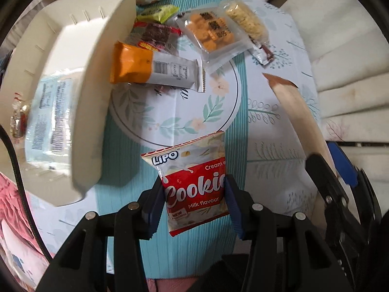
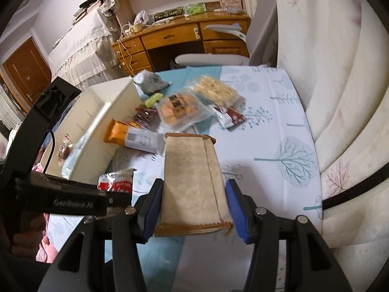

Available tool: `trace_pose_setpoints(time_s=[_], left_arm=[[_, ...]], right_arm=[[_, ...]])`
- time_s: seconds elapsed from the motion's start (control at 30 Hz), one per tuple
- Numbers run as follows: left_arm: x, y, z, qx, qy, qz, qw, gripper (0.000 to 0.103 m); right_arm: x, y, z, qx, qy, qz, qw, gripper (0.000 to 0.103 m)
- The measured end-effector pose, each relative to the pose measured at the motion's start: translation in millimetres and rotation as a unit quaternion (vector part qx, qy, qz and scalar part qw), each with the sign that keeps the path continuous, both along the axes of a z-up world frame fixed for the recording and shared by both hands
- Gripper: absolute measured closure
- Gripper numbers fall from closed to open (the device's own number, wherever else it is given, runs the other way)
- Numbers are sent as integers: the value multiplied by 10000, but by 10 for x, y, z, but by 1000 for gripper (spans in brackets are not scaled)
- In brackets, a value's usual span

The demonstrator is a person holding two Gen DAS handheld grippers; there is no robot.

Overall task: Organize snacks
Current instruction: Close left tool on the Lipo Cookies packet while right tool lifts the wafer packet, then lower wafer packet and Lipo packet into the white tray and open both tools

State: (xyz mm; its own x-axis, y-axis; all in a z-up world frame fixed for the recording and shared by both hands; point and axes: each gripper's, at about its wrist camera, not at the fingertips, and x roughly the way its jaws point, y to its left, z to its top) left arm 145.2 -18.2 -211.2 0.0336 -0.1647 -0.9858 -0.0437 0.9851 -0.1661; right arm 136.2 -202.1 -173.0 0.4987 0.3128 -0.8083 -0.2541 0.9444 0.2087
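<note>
Left gripper (image 1: 194,202) jaws clamping cookie packet (image 1: 194,185), right gripper (image 2: 194,204) jaws clamping tan packet (image 2: 194,182)

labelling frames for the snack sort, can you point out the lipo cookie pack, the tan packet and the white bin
lipo cookie pack (image 1: 194,187): left wrist view, on its red front panel.
tan packet (image 2: 192,182): right wrist view, on its plain back face.
white bin (image 1: 97,102): left wrist view, on its near side wall.

Red-and-white cookie packet (image 1: 194,185), beige wrapper (image 2: 193,185), perhaps cream bin (image 1: 97,92), teal leaf-print tablecloth (image 1: 267,131).
</note>
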Motion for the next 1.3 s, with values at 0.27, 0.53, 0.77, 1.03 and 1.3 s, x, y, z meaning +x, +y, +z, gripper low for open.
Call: trace_pose_setpoints(time_s=[0.27,0.53,0.77,1.03,1.3], left_arm=[[-203,278,592,-96,-532,-215,9983,57],[-268,743,943,-110,-1015,-275,9944,57],[-337,1220,1102,-238,-1446,-230,9889,57],[-369,1769,1194,-344,-1934,-254,9802,57],[-351,2262,1137,-470,-2209,-291,9737,57]], right_arm=[[-155,387,327,24,-318,-108,9994,51],[-285,822,596,72,-622,-101,9980,51],[-320,1274,722,164,-810,-42,9966,51],[-329,1804,764,307,-934,66,9951,51],[-310,2257,683,486,-876,100,9949,51]])
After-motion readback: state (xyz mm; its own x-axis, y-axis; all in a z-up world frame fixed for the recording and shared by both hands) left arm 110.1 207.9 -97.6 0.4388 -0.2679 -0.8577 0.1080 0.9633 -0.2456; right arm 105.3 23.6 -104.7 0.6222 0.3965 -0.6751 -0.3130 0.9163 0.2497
